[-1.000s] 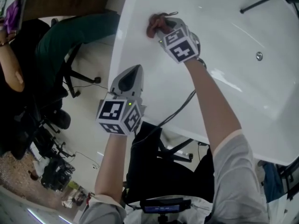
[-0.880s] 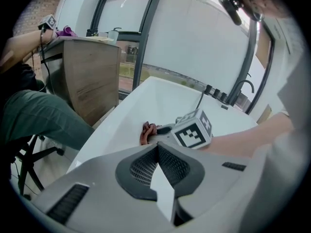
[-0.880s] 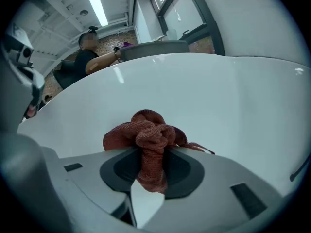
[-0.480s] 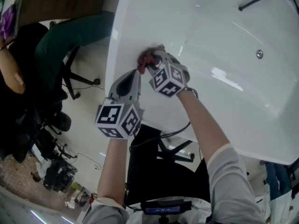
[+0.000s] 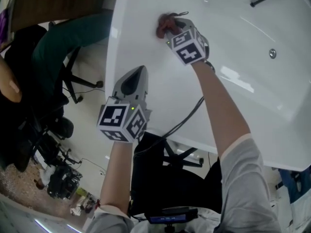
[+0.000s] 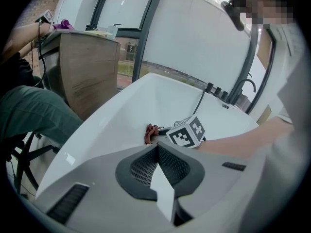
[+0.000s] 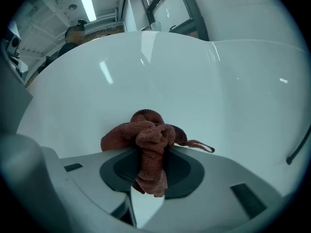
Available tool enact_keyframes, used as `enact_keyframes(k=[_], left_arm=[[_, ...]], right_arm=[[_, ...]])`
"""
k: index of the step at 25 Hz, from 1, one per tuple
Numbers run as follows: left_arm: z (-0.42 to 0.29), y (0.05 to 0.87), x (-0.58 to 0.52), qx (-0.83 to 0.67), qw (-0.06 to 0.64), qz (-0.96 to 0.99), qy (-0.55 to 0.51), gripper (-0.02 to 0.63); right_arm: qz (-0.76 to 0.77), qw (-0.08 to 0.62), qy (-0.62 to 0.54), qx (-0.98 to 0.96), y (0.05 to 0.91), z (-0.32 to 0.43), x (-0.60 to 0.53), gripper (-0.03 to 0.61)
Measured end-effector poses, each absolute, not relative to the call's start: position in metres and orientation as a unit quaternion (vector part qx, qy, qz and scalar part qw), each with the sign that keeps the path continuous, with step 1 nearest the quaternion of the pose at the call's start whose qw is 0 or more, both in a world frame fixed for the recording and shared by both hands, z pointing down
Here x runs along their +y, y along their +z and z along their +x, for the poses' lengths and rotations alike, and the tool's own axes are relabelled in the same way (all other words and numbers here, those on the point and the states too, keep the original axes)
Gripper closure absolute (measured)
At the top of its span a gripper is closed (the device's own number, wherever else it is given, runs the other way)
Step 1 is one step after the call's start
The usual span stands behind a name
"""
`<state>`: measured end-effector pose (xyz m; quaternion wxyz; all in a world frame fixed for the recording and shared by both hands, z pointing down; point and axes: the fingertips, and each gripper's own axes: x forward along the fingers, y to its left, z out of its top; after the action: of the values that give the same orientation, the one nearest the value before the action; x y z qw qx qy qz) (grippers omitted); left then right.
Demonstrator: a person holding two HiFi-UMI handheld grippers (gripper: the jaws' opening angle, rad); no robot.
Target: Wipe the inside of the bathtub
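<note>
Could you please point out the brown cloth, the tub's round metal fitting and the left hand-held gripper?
brown cloth (image 7: 146,132): right gripper view, its bunched middle.
round metal fitting (image 5: 272,53): head view, its centre.
left hand-held gripper (image 6: 157,147): left gripper view, where its shut tips meet.

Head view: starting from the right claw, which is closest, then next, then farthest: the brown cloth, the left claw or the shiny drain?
1. The brown cloth: pinched in the right claw, against the bathtub wall.
2. The left claw: lower left, shut, at the bathtub's edge.
3. The shiny drain: far right, down inside the bathtub.
</note>
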<state>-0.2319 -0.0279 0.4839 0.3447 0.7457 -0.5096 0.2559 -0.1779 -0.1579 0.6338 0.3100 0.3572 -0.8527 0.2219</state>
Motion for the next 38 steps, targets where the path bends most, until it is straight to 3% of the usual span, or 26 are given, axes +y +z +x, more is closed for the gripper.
enact_keyframes(k=[11, 26, 38], left_arm=[[-0.204, 0.506, -0.033, -0.480, 0.347, 0.753, 0.286, 0.606], [-0.165, 0.554, -0.045, -0.393, 0.309, 0.798, 0.337, 0.606], [-0.157, 0.592, -0.045, -0.380, 0.321, 0.792, 0.355, 0.606]], right_arm=[[0.224, 0.321, 0.240, -0.888, 0.657, -0.225, -0.011, 0.459], [0.344, 0.331, 0.245, -0.844, 0.708, -0.159, -0.131, 0.460], [0.208, 0.338, 0.246, -0.884, 0.729, -0.205, -0.006, 0.457]])
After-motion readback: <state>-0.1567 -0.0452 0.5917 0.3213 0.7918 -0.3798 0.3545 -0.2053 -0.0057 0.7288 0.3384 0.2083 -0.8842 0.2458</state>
